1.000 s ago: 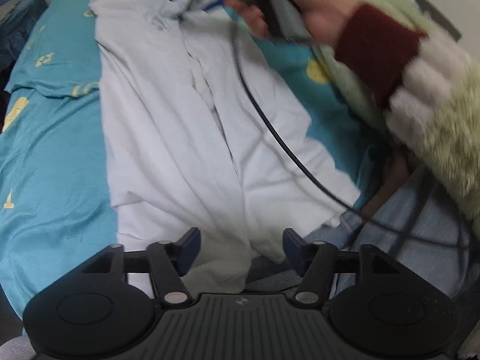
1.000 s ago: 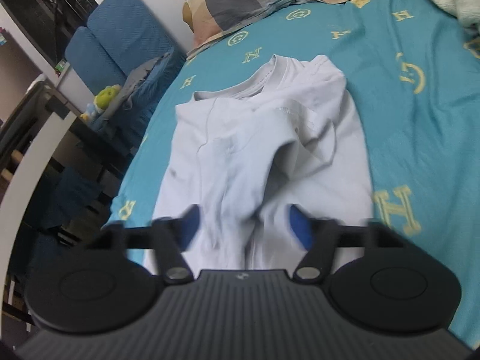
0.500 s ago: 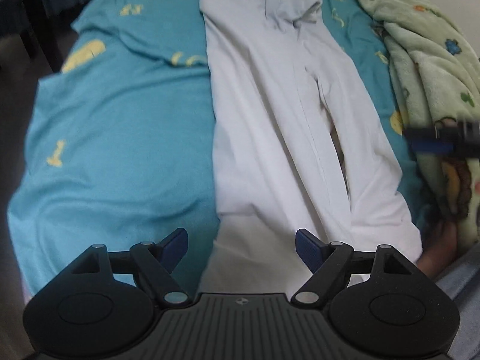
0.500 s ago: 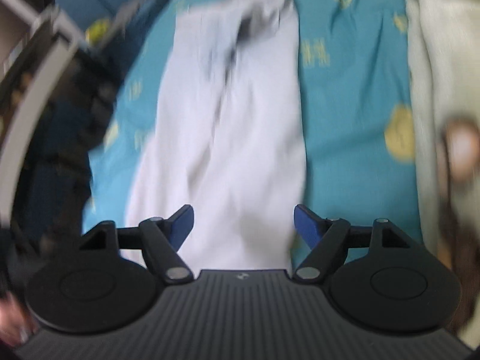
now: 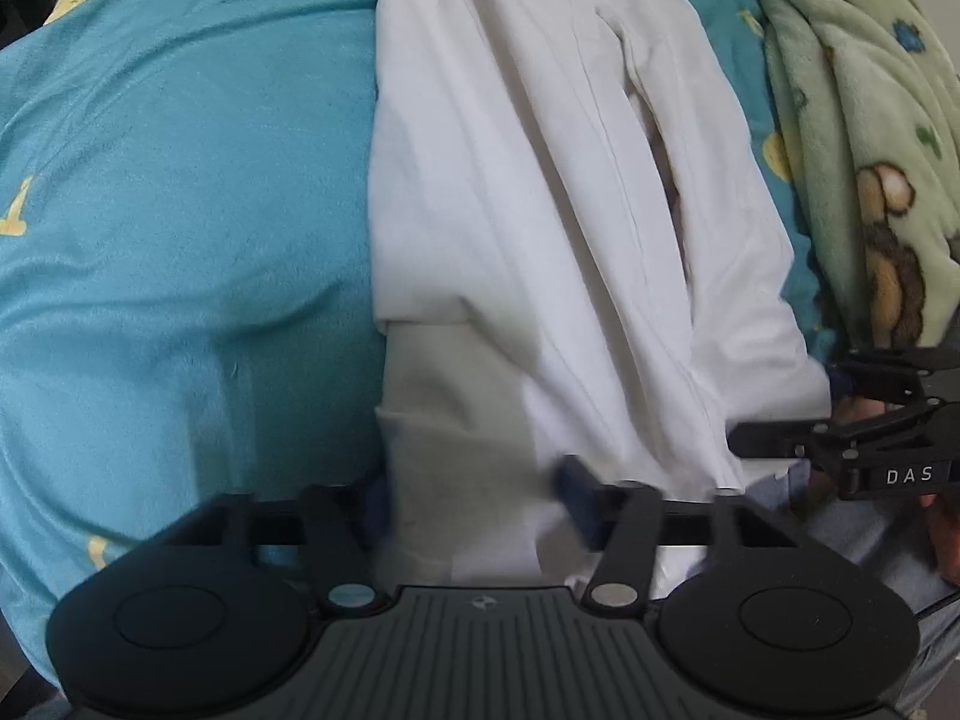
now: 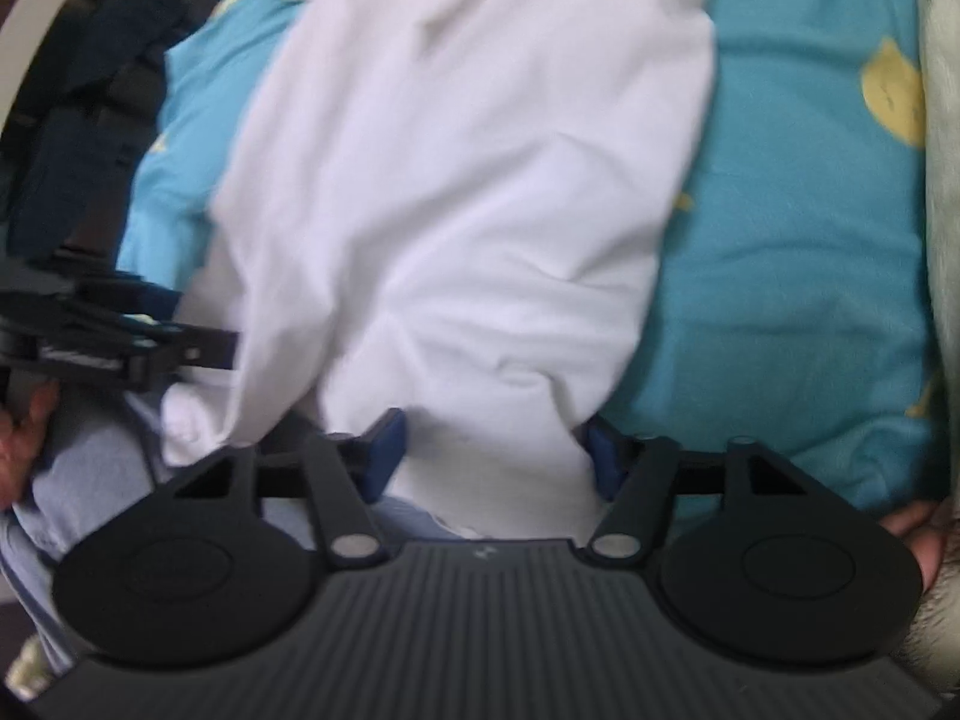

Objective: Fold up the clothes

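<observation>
A white shirt (image 5: 540, 192) lies lengthwise on the teal bedsheet (image 5: 180, 210), sides folded in, its hem hanging over the near bed edge. My left gripper (image 5: 477, 495) is open, its blue pads straddling the left part of the hem. My right gripper (image 6: 492, 456) is open, its pads on either side of the right part of the hem (image 6: 510, 468). Each gripper shows at the edge of the other's view: the right one (image 5: 840, 438) in the left wrist view, the left one (image 6: 120, 348) in the right wrist view.
A green fleece blanket (image 5: 870, 120) with a bear print lies along the right of the shirt. The person's light blue trousers (image 6: 90, 468) are against the bed edge. Dark furniture (image 6: 72, 90) stands to the left of the bed.
Both grippers have dropped from above the shirt down to its near hem. The right gripper left the collar end and now sits at the hem's right side. Both stay open.
</observation>
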`<state>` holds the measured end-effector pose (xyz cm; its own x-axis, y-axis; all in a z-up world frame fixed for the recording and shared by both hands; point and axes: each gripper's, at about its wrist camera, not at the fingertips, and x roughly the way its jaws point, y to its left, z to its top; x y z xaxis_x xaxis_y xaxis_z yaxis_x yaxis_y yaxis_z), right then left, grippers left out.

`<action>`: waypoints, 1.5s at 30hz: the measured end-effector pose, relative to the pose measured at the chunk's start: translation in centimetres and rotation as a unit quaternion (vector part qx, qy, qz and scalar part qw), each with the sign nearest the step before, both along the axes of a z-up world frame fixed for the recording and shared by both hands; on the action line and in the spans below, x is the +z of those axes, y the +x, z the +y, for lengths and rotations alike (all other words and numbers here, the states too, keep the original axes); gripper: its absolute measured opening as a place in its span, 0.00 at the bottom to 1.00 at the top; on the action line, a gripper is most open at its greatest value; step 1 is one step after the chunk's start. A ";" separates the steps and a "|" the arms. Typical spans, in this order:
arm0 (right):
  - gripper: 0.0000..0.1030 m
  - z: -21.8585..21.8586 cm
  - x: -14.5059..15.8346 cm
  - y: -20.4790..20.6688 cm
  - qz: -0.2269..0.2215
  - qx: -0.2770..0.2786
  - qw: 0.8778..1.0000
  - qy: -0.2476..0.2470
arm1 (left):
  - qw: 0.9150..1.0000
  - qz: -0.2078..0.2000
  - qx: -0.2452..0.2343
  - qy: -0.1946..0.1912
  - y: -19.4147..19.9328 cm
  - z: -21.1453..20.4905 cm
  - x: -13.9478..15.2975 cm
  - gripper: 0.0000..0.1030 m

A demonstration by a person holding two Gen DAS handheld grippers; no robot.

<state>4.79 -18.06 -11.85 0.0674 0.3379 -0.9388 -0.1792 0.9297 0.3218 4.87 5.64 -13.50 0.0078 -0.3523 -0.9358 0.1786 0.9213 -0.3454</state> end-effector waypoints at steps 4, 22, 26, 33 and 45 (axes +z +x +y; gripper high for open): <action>0.08 -0.7 1.8 -0.7 -0.019 -0.013 1.000 0.017 | 0.999 -0.007 0.012 -0.030 -1.0 0.8 1.3 0.04; 0.07 -10.0 15.9 -11.8 -0.175 -0.076 0.972 0.135 | 0.963 -0.160 0.072 -0.206 -15.7 6.1 18.5 0.03; 0.07 -10.5 15.3 -15.4 -0.172 -0.075 0.972 0.143 | 0.962 -0.172 0.064 -0.201 -20.1 5.9 18.6 0.03; 0.08 -10.5 15.8 -15.2 -0.195 -0.093 0.966 0.144 | 0.957 -0.202 0.067 -0.197 -20.5 5.3 19.1 0.03; 0.08 -10.2 14.3 -2.8 -0.257 -0.114 0.954 0.108 | 0.932 -0.292 0.116 -0.182 -7.2 3.1 18.5 0.04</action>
